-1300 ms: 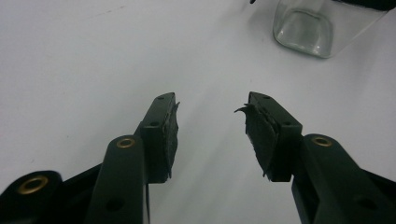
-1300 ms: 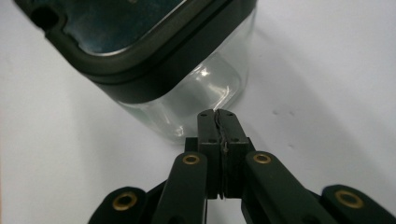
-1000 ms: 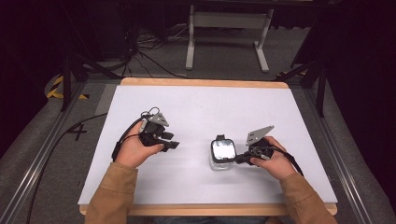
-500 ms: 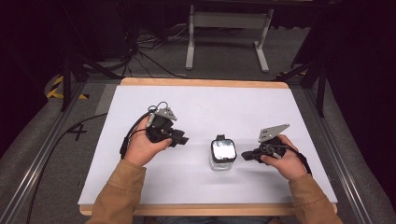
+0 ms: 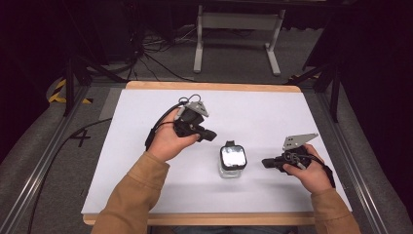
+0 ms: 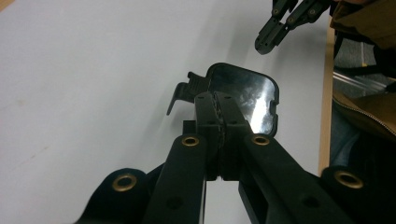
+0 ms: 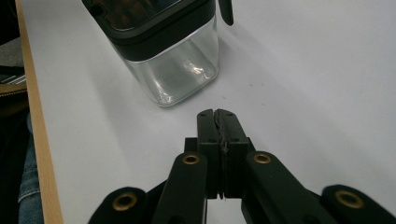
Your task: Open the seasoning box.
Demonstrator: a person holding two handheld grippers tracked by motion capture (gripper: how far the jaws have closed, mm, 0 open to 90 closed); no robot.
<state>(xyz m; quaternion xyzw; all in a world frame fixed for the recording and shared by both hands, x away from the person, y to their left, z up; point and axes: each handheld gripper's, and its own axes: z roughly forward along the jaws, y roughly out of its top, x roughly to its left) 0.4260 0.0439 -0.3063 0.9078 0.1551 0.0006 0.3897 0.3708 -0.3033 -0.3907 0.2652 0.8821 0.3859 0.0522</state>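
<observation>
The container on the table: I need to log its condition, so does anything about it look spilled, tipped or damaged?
Nothing stands out. The clear container stands upright on the white table, its black lid seated on top, with no spill around it. Both grippers are apart from it, fingers shut.

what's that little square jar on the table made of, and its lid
Jar: looks like clear glass or hard plastic; you see the white table through its glossy walls. Lid: apparently black plastic frame with a shiny, reflective top panel.
</observation>
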